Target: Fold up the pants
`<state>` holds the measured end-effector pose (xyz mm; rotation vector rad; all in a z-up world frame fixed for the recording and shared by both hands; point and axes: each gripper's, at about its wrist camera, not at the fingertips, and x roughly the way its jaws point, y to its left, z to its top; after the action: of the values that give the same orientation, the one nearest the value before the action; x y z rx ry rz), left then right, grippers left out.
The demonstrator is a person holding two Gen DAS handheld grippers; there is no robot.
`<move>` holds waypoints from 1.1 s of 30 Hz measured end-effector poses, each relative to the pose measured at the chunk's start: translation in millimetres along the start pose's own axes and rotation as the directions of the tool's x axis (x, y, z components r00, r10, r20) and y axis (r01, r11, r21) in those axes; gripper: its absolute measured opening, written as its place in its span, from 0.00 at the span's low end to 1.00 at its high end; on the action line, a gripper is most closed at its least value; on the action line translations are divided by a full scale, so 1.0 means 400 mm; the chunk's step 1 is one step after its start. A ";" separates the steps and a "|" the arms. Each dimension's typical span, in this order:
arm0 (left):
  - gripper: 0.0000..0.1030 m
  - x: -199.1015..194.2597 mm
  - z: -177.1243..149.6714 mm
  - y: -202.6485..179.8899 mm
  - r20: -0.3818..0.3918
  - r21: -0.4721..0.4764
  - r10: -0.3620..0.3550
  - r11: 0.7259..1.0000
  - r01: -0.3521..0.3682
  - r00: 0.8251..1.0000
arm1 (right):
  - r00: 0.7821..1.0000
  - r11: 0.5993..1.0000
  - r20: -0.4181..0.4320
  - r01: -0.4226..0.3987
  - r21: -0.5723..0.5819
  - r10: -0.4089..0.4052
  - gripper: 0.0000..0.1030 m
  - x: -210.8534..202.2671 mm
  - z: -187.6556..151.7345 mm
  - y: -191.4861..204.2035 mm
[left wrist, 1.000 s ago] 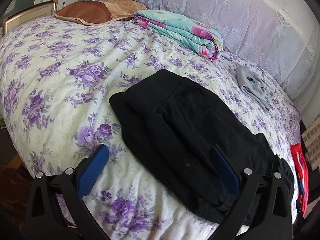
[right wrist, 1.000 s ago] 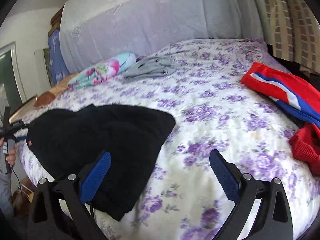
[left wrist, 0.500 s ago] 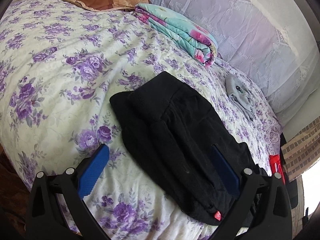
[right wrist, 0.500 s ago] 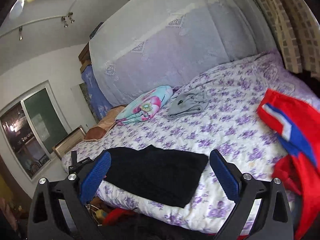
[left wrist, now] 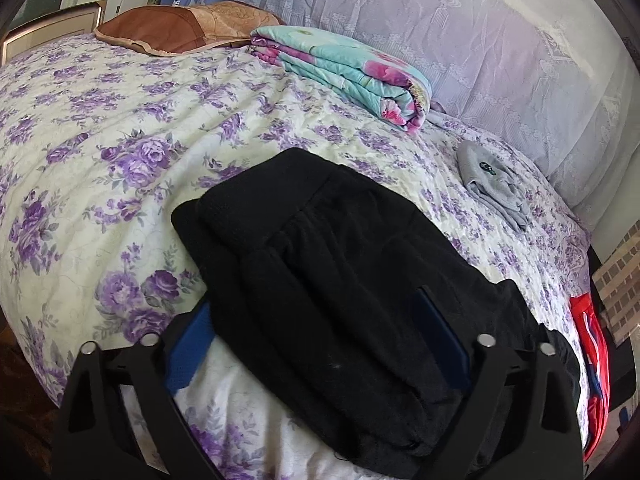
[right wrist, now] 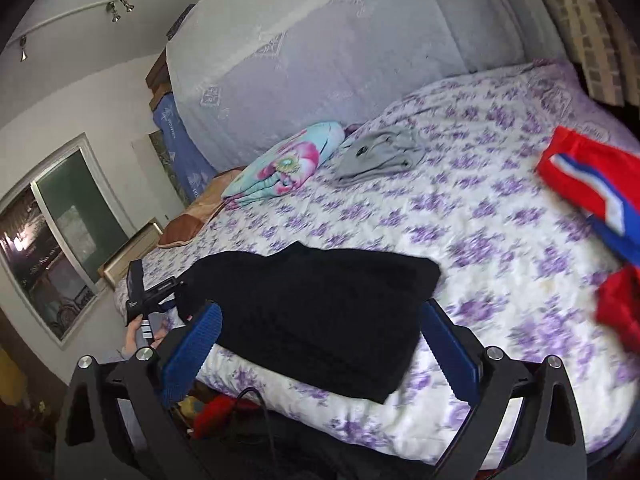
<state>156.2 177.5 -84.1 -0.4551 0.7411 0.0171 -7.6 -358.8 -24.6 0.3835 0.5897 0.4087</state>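
The black pants (left wrist: pixel 340 280) lie folded in a compact stack near the front edge of the bed with the purple-flower cover (left wrist: pixel 100 160). My left gripper (left wrist: pixel 316 336) is open and empty, its blue fingers either side of the stack's near end. In the right wrist view the pants (right wrist: pixel 320 308) lie flat, and my right gripper (right wrist: pixel 320 344) is open and empty, held back off the bed edge. The left gripper (right wrist: pixel 148 292) shows at the pants' left end.
A folded turquoise floral blanket (left wrist: pixel 348 72), a brown pillow (left wrist: pixel 180 28) and a grey garment (left wrist: pixel 492 184) lie toward the headboard. Red and blue clothes (right wrist: pixel 592 208) lie on the bed's right side. Red items and a cable (right wrist: pixel 240 404) sit below the bed edge.
My right gripper pulled back from the bed, rose, then dipped a little toward it again. My left gripper shifted a little over the pants' near end. The pants stayed still.
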 end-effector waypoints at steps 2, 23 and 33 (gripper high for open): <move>0.61 -0.007 0.005 0.013 0.005 -0.025 -0.021 0.999 0.021 1.000 | 0.998 0.999 -0.050 -0.030 0.011 0.031 0.96 0.044 -0.020 0.011; 0.10 -0.136 0.012 -0.056 0.166 0.097 -0.081 0.993 0.066 0.983 | 0.996 0.999 -0.080 -0.025 0.040 0.028 0.96 0.076 -0.044 -0.014; 0.09 -0.221 -0.049 -0.416 0.262 0.414 -0.119 0.910 -0.001 0.958 | 0.998 0.994 -0.041 -0.049 0.101 0.053 0.96 0.053 0.027 -0.112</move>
<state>106.6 32.0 26.8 -0.0662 0.4299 -0.1284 26.6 -389.4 -46.5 0.4871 0.6452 0.4383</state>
